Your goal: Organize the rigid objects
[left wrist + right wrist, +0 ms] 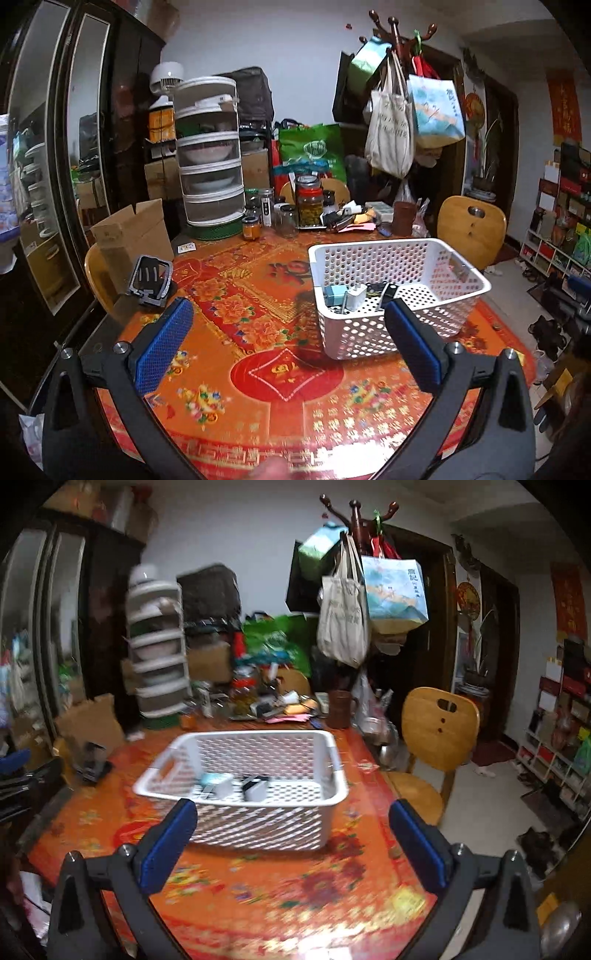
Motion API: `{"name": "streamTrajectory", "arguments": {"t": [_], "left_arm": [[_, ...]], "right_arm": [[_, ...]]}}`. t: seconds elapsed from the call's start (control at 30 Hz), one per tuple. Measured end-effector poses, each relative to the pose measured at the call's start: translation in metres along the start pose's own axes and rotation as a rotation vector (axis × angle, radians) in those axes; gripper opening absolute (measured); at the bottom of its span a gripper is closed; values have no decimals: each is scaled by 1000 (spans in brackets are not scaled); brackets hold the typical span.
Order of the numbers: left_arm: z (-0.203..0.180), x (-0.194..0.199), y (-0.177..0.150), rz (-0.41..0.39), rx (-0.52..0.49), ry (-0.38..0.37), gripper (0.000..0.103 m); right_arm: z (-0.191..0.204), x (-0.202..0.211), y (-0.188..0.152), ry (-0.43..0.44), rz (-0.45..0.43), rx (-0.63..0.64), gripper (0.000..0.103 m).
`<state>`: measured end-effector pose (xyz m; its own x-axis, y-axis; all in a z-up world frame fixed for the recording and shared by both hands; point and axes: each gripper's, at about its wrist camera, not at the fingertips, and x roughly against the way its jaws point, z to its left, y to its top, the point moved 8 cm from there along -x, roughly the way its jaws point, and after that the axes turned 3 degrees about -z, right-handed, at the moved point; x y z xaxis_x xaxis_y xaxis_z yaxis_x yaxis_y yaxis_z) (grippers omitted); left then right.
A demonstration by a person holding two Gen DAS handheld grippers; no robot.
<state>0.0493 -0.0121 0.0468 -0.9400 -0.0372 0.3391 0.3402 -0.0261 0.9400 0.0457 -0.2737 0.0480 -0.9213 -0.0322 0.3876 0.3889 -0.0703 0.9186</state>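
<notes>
Left wrist view: left gripper (288,325) jaws wide apart, nothing between them; one white basket (402,295) on the red tablecloth (258,332) already holds about four small items, a pale blue box (334,293), a white charger (354,296) and two dark pieces among them, while one black holder (150,280) sits well apart near the table's left edge, probably still to go in. Right wrist view, blurred: right gripper (293,830) jaws likewise spread and empty, basket (243,775) just ahead with at least two or three items visible inside; task looks mostly done.
</notes>
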Motion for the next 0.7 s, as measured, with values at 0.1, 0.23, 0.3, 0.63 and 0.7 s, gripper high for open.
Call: {"name": "streamTrajectory", "arguments": {"t": [0.1,0.23,0.3,0.63,0.7], "left_arm": [[-9,24,0,-14,-12,-22,102],[-25,41,-3,-20,-25,-44,102],[-33,44,-5,-18,-37,-44,102],[-37,37,-10,18,-16,-58,102],[-36,34,-7,20,-12,-55,102]], "right_arm": [[15,10,-8,2,36,13,103],[34,17,-13,37,51,37,103],[38,16,-16,29,64,60,103],[32,13,-18,17,79,34,103],[30,14,-17,15,74,33,103]]}}
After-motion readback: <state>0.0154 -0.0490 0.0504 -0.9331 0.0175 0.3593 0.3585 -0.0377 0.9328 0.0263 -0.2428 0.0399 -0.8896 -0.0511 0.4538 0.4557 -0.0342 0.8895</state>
